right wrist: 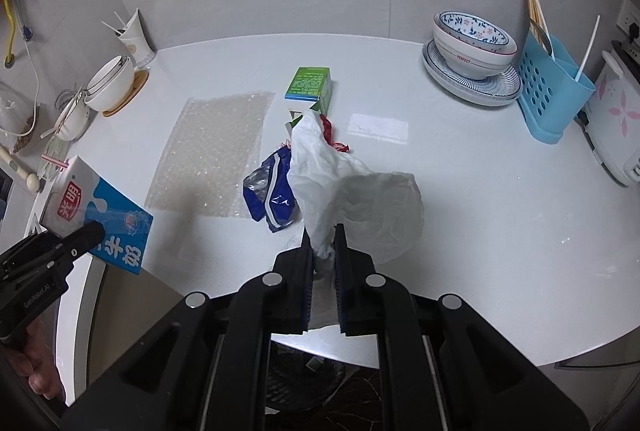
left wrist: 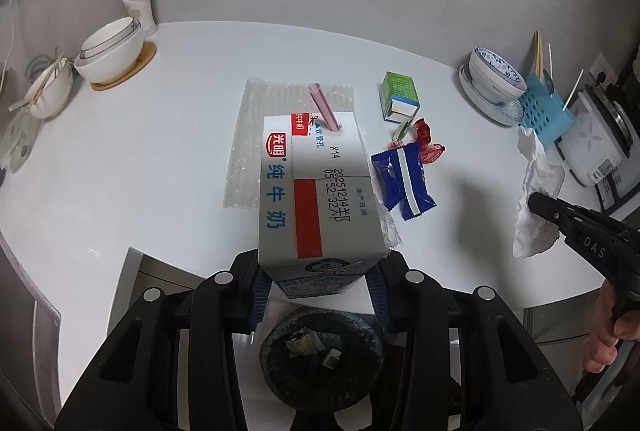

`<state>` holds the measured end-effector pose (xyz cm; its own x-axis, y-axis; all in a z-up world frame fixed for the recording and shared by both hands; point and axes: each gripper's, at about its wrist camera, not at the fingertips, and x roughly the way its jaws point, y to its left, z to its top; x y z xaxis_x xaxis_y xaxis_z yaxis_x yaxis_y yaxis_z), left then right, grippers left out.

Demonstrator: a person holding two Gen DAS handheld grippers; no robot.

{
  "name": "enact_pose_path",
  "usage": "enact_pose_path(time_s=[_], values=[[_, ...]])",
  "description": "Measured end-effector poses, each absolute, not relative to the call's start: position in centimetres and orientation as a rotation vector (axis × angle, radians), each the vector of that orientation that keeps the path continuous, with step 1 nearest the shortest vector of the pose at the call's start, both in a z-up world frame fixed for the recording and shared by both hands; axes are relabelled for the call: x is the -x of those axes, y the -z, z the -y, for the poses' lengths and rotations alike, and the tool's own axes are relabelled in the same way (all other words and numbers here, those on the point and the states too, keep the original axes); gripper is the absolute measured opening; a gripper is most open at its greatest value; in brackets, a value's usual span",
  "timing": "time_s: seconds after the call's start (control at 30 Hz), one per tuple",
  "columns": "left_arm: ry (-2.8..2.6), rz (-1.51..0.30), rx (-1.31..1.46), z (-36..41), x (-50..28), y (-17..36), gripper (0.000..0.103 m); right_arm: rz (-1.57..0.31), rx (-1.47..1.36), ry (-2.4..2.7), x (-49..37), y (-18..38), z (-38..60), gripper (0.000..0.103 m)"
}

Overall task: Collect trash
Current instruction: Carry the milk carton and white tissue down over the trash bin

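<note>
A milk carton (left wrist: 320, 199) with a pink straw (left wrist: 323, 107) in its top is clamped at its base by the left gripper (left wrist: 318, 281), in the lower middle of the left wrist view; in the right wrist view the same carton (right wrist: 100, 215) is seen at the lower left, held out past the desk edge. A crumpled white tissue (right wrist: 352, 199) is pinched between the narrowly set fingers of the right gripper (right wrist: 323, 263) at the centre of the right wrist view, and it appears at the right edge of the left wrist view (left wrist: 536, 191).

Below both grippers a dark trash bin (left wrist: 320, 347) with scraps inside is visible, at the bottom centre of each view.

On the white desk (left wrist: 160, 151), a sheet of bubble wrap (right wrist: 212, 151) is laid left of centre. Just right of it a blue snack wrapper (left wrist: 402, 183) lies flat, with a red scrap (left wrist: 428, 143) touching its upper end. A green box (left wrist: 400, 95) stands just beyond them.

At the upper left, white bowls (left wrist: 112, 51) are stacked on a wooden coaster (left wrist: 132, 67), near a white cup (left wrist: 140, 3) holding sticks. At the upper right, a patterned bowl (right wrist: 474, 43) rests on a plate (right wrist: 472, 79), beside a blue utensil holder (right wrist: 554, 87) and a white appliance with pink flowers (right wrist: 616, 111).
</note>
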<state>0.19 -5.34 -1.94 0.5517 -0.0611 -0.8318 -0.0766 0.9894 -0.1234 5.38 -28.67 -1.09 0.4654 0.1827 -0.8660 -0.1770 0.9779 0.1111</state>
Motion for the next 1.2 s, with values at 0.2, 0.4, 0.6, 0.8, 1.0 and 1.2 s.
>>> enact_pose_path(time_s=[0.2,0.4,0.6,0.8,1.0,1.2], values=[[-0.002,-0.995,0.153,5.2,1.8,2.4,0.040,-1.061,-0.002,-0.235,-3.5,1.3,28.0,0.008],[0.010,-1.013,0.153,5.2,3.5,3.1,0.040,-1.045,0.012,-0.249,-1.9,1.5,27.4,0.008],[0.030,-1.031,0.148,5.8,4.7,3.9,0.040,-1.030,0.016,-0.272,-0.5,1.8,27.1,0.008],[0.037,-1.039,0.134,5.9,6.0,4.4,0.040,-1.020,0.026,-0.297,1.3,2.2,26.6,0.008],[0.051,-1.055,0.133,6.0,7.5,5.0,0.040,-1.041,0.033,-0.303,2.9,3.3,25.9,0.008],[0.057,-1.096,0.130,5.9,8.7,6.7,0.040,-1.062,0.059,-0.308,4.7,4.8,24.9,0.008]])
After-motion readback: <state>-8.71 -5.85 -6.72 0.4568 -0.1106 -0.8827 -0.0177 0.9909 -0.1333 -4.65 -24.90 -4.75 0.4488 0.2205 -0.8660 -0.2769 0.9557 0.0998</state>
